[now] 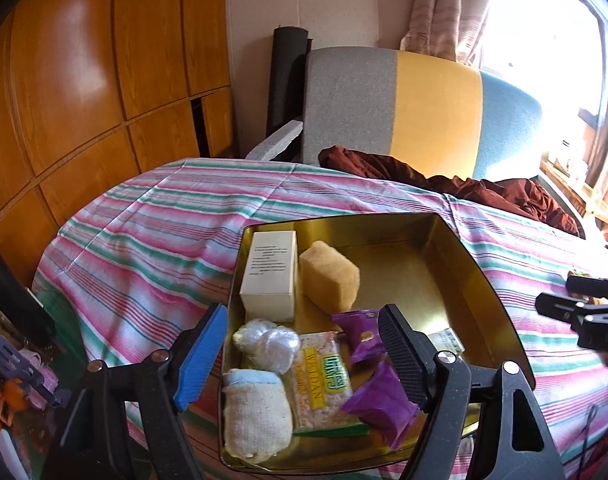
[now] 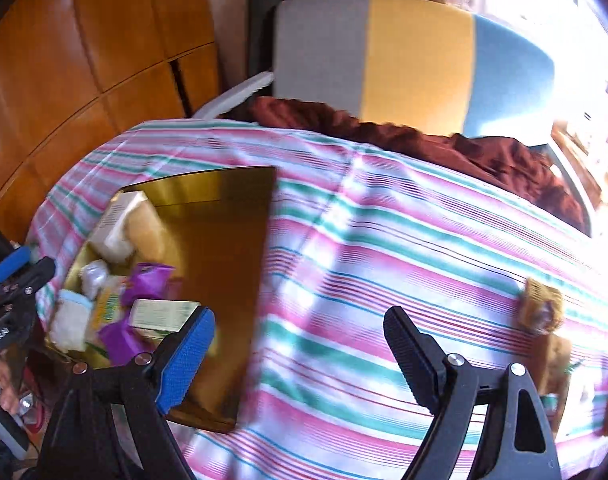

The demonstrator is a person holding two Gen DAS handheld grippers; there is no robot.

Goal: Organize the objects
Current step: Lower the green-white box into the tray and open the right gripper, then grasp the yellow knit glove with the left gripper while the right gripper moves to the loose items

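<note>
Most items already lay in the gold tin [image 1: 455,248]; one brown packet [image 2: 541,306] remained right of it. Both the left gripper [image 1: 304,354] and right gripper [image 2: 300,356] gaped wide, empty.

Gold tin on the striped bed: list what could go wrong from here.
1. The gold tin sits on soft striped bedding close to the near edge; pressing down with the left tongs might tip it.
2. Purple packets lie loosely over other items and could get snagged or flicked out.
3. The brown item sits apart beside the open right tongs; the blurred view suggests fast motion, so a grab may miss.
</note>
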